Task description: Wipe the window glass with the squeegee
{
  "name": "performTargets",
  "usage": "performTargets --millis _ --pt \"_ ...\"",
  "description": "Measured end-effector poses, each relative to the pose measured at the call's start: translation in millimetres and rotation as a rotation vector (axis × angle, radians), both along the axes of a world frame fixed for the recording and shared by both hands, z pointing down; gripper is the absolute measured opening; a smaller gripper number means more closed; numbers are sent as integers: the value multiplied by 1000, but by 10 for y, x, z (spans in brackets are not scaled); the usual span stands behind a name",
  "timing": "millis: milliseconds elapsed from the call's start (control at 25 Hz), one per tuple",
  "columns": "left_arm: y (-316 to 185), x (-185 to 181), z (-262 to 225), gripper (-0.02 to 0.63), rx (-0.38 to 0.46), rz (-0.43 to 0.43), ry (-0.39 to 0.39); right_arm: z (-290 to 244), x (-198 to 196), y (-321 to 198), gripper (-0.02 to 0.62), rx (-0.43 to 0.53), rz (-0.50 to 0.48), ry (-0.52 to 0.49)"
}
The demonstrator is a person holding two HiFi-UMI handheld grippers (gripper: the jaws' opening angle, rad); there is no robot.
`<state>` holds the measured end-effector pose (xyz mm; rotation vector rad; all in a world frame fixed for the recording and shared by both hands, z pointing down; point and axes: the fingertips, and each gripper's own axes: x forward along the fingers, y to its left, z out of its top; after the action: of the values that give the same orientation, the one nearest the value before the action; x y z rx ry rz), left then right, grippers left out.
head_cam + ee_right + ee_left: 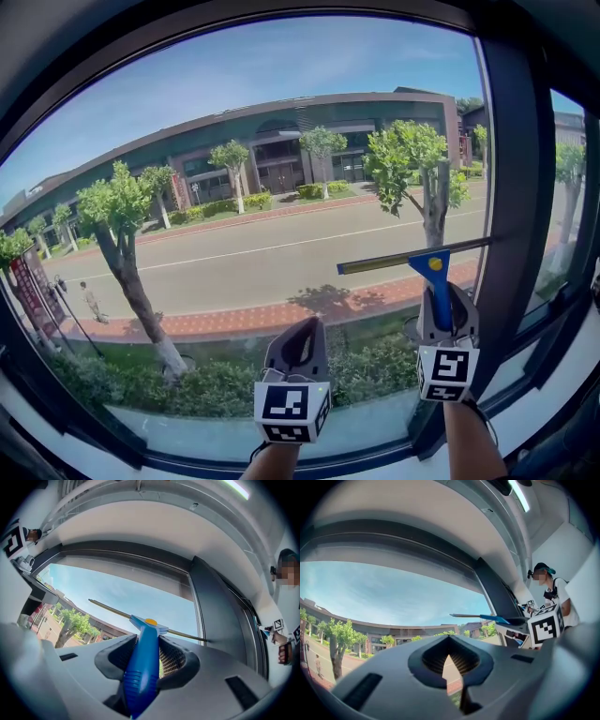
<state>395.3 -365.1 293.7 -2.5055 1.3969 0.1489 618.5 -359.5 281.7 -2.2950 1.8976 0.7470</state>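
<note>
Currently right tool (pixel 448 298) is clamped on the squeegee (pixel 434 270) by its blue handle, blade just above it at the window glass (pixel 234 187). Left tool (pixel 302 333) sits beside it, jaws together, empty.

squeegee (pixel 433 267): in my right hand-held gripper (pixel 439 292), blade at window glass (pixel 234 141), beside frame post (pixel 511 187)
left hand-held gripper (pixel 303 330): left of it, lower

An office-like room indoors: a tall dark-framed window (pixel 511 187) fills the far wall. Outside lie a road (pixel 281 255), trees (pixel 114 208) and a long building (pixel 291 136).
</note>
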Motion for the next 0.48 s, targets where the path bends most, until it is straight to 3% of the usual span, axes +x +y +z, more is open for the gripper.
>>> performTargets --millis 480 --pt "-6 18 311 2 -63 1 -15 345 18 6 140 -26 4 -9"
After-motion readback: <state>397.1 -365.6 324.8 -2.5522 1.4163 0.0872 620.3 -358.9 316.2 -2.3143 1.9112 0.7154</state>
